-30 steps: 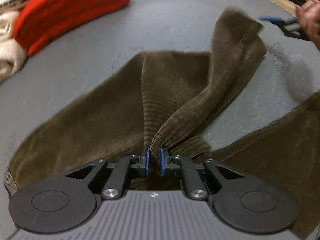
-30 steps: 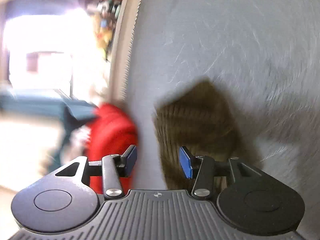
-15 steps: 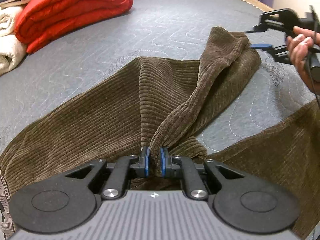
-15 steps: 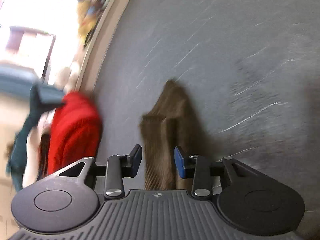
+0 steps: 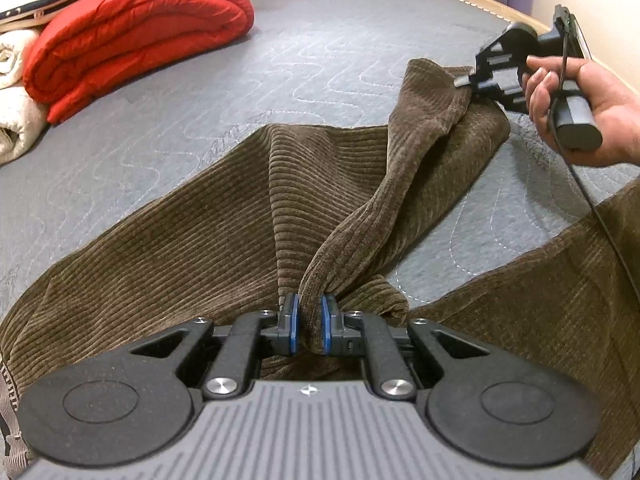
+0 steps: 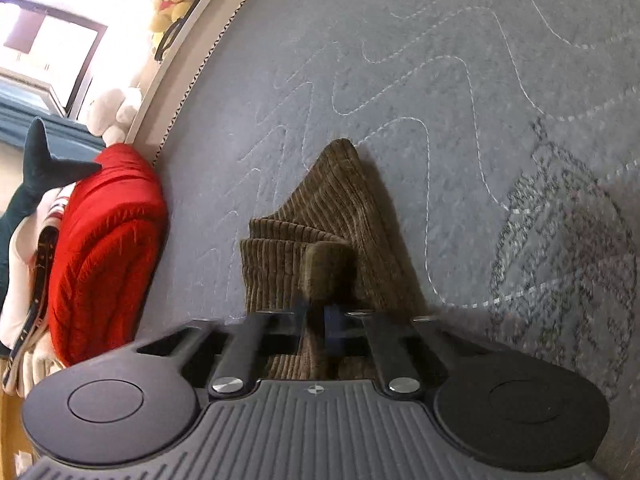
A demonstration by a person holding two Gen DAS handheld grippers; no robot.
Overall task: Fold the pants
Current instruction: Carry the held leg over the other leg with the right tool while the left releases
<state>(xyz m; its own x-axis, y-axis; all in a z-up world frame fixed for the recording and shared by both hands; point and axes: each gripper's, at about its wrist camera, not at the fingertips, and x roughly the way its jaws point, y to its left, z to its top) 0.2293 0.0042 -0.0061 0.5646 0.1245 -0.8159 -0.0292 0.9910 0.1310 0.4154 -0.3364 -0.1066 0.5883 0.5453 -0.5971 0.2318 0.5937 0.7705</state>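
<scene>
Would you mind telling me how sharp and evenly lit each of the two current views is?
Left wrist view: sharp and evenly lit; the corduroy ribs of the pants read clearly, though the fisheye bends the mattress edge. Right wrist view: the window is blown out, the right tool fingertips are smeared by motion blur, and the pants cast a soft shadow to their right.

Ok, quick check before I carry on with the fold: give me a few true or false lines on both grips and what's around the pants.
1. The left gripper is shut on the brown pants. True.
2. The right gripper hangs open above bare mattress. False: it has closed on the pants' folded end.
3. A red blanket lies folded on the grey mattress. True.
4. The pants lie fully flat. False: a ridge of cloth rises between the grippers.
</scene>
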